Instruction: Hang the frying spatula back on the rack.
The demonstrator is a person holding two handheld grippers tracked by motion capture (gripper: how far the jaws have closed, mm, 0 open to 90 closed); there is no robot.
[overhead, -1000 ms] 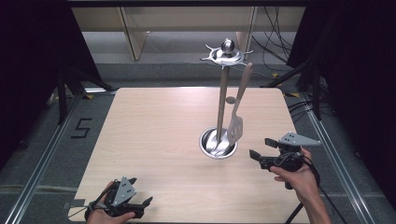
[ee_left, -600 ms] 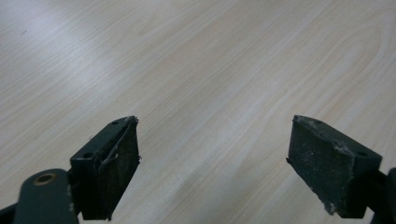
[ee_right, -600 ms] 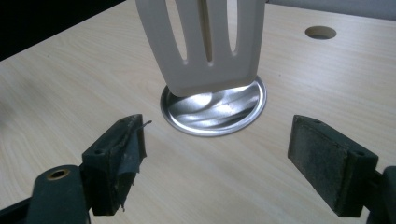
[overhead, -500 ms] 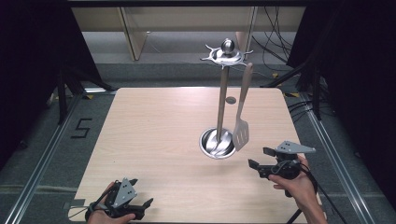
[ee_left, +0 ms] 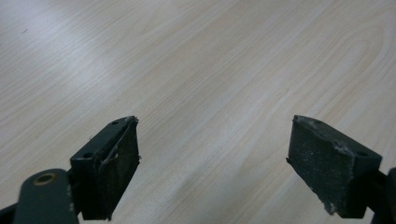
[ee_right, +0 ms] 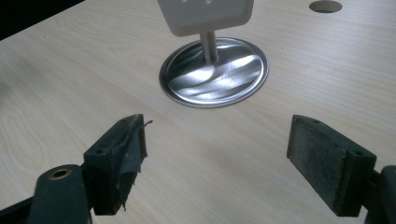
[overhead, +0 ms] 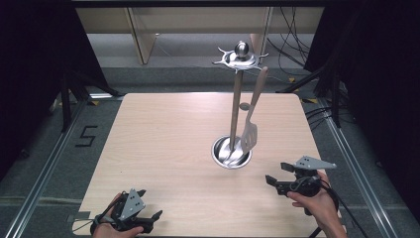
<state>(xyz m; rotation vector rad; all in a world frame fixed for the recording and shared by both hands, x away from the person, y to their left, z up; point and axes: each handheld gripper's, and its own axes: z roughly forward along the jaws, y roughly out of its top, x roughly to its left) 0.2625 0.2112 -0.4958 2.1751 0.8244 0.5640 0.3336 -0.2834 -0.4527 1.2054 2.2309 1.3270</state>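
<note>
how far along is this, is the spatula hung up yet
Done, it seems: the spatula hangs from the stand, blade above the round base. In hand: nothing; the right gripper and left gripper are both open and empty near the table's front edge. Nothing visibly left.

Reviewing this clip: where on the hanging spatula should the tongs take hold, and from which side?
Probably the lower handle, just above the slotted blade of the spatula. It hangs free from the top disc of the rack, slightly tilted, with its right side unobstructed. Approach from the right with the open right tongs, jaws closing across the handle's narrow width; the pole blocks the left.
</note>
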